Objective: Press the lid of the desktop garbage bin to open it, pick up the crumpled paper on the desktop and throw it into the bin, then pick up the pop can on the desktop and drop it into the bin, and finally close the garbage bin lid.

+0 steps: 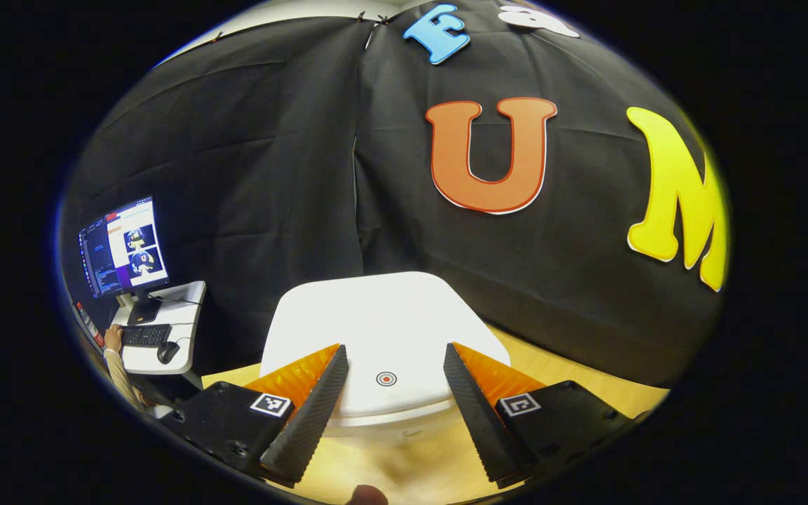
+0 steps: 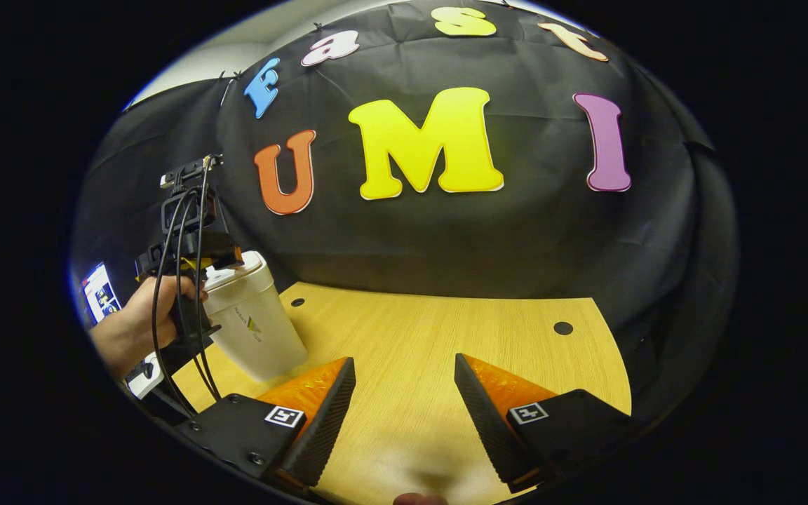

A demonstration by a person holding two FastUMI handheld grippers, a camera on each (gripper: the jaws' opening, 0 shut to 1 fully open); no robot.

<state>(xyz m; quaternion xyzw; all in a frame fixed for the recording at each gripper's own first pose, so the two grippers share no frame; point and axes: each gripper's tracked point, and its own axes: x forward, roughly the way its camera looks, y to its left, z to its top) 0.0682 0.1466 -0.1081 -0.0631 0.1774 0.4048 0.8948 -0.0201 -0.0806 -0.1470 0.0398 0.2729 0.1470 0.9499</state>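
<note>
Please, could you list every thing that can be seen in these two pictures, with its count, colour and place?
White plastic desktop garbage bin: one, white, at the left of the wooden desktop, lid shut, a small round red target mark near the lid's front edge.
Light wooden desktop: one, pale yellow wood grain, with small dark round holes.
Computer monitor: one, screen lit, on a white side desk far left.
Black keyboard: one, on the side desk.
Black mouse: one, beside the keyboard.
Another person's hand: one, at the keyboard.
Left gripper: one, open, above the bin lid; in the right gripper view held by a hand, with black cables.
Right gripper: one, open, over bare desktop.
</note>
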